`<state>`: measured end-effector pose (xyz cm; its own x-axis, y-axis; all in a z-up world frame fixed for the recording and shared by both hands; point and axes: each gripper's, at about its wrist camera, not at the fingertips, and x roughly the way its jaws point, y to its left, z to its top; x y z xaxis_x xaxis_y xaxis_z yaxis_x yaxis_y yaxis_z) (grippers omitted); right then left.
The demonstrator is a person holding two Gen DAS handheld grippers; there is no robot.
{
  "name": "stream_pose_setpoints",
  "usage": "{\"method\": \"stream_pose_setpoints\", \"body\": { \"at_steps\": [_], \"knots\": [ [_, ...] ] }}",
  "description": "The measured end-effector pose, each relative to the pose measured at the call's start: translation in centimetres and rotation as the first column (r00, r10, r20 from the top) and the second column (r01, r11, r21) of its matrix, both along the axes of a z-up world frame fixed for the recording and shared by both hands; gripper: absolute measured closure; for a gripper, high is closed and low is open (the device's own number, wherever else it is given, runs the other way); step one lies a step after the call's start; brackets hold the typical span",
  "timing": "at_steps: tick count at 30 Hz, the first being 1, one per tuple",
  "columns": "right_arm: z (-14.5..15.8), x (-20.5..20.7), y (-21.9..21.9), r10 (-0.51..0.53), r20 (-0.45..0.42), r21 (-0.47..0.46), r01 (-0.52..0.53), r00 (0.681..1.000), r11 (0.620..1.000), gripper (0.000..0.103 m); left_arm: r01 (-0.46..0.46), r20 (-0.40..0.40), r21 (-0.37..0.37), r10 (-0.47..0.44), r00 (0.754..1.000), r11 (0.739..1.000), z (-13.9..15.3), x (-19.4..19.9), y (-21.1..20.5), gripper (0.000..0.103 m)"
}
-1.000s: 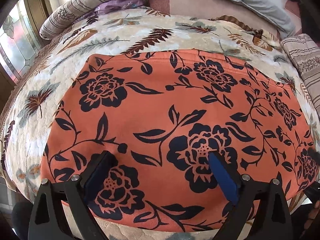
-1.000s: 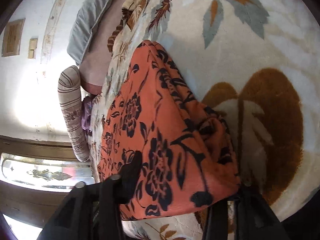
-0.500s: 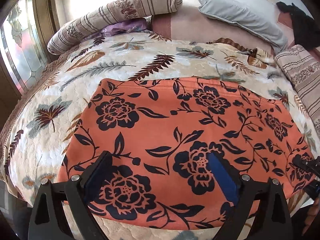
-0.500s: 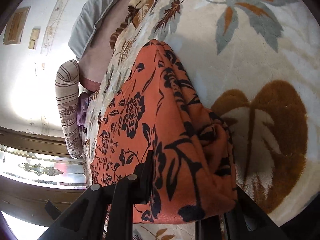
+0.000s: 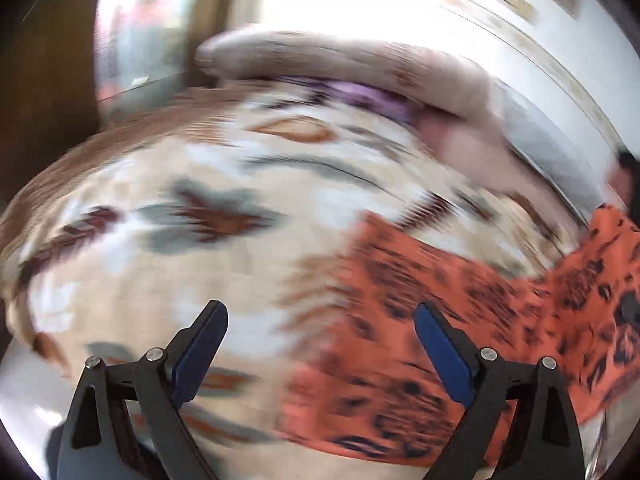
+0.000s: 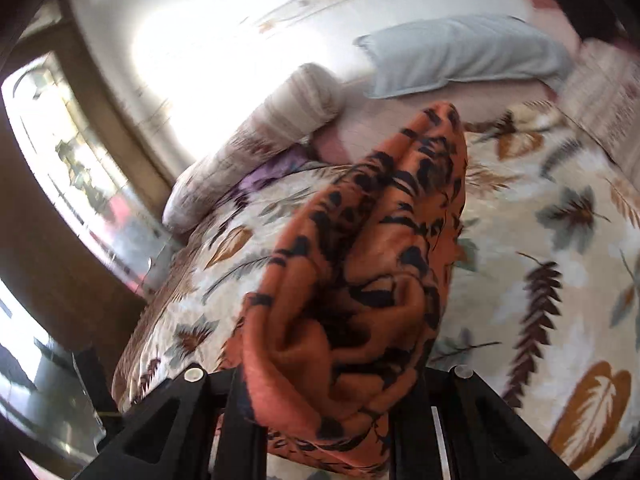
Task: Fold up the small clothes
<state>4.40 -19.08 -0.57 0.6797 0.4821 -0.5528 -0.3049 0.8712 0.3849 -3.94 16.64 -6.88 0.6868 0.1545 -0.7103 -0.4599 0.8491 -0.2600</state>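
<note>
The left gripper [image 5: 322, 322] is wide open. Its two blue fingers [image 5: 200, 350] stand far apart and nothing is between them. They hang over the bed cover [image 5: 208, 248], which is cream with brown and grey leaves. This picture is very blurry. The orange cloth [image 5: 432, 344] with black flowers lies on the cover under and past the right-hand blue finger. It spreads out to the right side of the picture, where one end rises higher. The left-hand blue finger is over bare cover, apart from the cloth.

The right gripper [image 6: 328, 420] has the orange cloth [image 6: 360, 280] bunched up between its two black jaws. The jaws are closed in on the cloth and pinch it. The cloth fills the gap, so the tips are hidden. From the jaws the cloth goes up and away in thick folds, with its far end pointing toward the pillows.

Under the cloth is the same leafy bed cover [image 6: 540, 280]. Farther back, a striped roll pillow [image 6: 280, 120] lies across the top of the bed. Something purple [image 6: 276, 168] peeks out just beside it. A grey pillow [image 6: 460, 56] lies behind, near the white wall [image 6: 200, 20]. On the left side there is a window with a brown wooden frame [image 6: 48, 272].
</note>
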Motion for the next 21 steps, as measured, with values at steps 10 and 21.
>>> {"method": "stream_pose_setpoints", "body": {
  "at_steps": [10,21],
  "knots": [
    [-10.0,1.4,15.5,0.161,-0.254,-0.151,-0.204,0.954,0.967,0.085,-0.17,-0.064,-0.168,0.161,0.985,0.971,-4.8,-2.2,8.5,0.01],
    [-11.4,-3.1,21.0,0.187,-0.106,-0.39,-0.214,0.977,0.895,0.055,-0.154,-0.017,-0.205,0.154,0.988,0.967,-4.1,-2.7,8.9,0.01]
  ]
}}
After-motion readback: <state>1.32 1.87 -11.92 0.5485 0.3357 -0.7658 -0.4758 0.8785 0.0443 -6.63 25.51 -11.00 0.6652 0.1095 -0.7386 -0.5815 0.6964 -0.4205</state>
